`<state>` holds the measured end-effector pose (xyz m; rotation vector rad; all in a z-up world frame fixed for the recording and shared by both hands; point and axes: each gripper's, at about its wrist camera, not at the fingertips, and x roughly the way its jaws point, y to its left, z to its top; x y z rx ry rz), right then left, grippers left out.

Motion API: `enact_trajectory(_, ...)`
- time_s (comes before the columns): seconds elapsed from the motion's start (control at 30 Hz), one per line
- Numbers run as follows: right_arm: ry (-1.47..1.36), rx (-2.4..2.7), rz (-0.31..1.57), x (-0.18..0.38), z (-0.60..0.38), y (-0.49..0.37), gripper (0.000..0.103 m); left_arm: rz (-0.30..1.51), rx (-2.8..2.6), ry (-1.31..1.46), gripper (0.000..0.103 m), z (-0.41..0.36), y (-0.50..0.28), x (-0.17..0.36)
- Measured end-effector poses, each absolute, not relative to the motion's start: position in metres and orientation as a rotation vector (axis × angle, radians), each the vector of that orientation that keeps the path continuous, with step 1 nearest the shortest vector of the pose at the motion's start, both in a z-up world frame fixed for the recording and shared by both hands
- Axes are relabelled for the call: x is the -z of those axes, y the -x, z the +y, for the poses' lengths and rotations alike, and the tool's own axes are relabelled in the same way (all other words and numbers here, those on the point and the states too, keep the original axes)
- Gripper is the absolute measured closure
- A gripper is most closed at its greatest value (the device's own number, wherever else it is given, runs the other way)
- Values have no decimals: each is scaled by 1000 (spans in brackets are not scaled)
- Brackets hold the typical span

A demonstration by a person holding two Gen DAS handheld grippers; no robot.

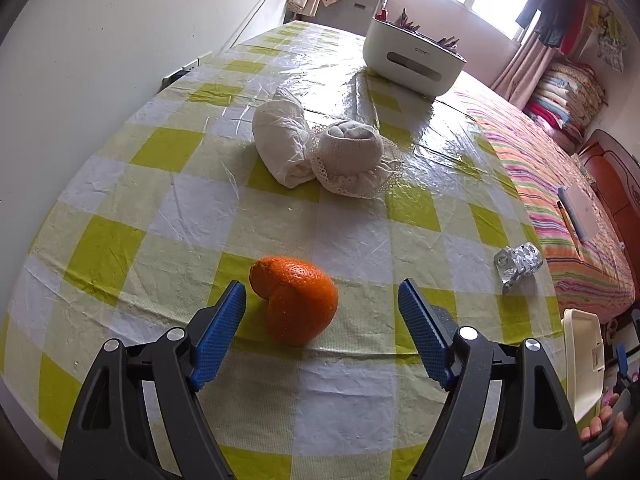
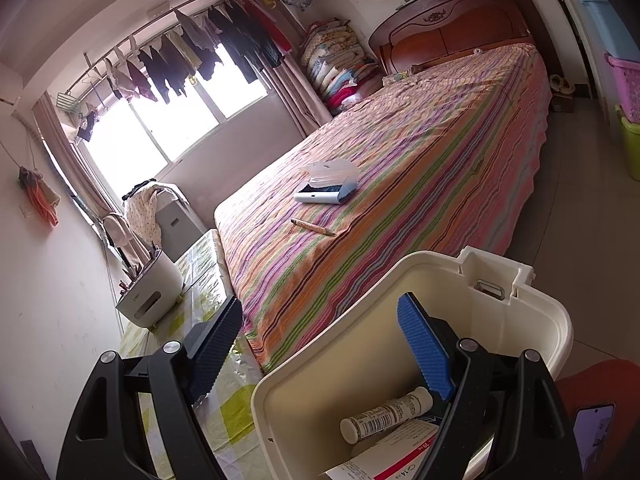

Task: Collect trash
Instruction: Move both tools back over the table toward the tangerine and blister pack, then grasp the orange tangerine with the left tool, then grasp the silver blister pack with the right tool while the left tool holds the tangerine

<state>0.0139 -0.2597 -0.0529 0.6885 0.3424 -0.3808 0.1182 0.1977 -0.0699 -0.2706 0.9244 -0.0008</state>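
The left gripper (image 1: pixel 322 312) tilts steeply down over the counter (image 1: pixel 120 240) with its green-and-white checked plastic cover, jaws wide, the orange peel piece (image 1: pixel 298 300) lying between them untouched. A crumpled silver blister pack (image 1: pixel 517 261) lies near the counter's right edge. The right gripper (image 2: pixel 320 344) points gently downward, jaws wide and holding nothing, above the cream plastic bin (image 2: pixel 552 320) containing a white pill bottle (image 2: pixel 386 414).

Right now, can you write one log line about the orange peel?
left gripper: open | orange peel: on table, between fingers, not pinched | right gripper: open, over bin
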Motion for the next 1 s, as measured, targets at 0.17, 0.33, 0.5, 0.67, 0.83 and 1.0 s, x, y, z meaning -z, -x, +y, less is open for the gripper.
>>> enact_trajectory(0.17,-662,368,347,52,-254,-18,25,954,4,268,61,198,-124,77)
enact_trajectory(0.33,-645,355,352,52,-250,-20,25,949,13,270,79,201,-123,79)
enact_trajectory(0.5,-634,260,376,53,-240,-28,25,940,15,297,84,207,-121,79)
enact_trajectory(0.67,-616,27,494,56,-211,-62,25,946,43,299,84,207,-115,76)
enact_trajectory(0.83,-537,-75,569,56,-172,-87,25,934,56,289,83,206,-104,71)
enact_trajectory(1.0,-560,-93,715,61,-146,-112,25,920,66,286,83,207,-95,65)
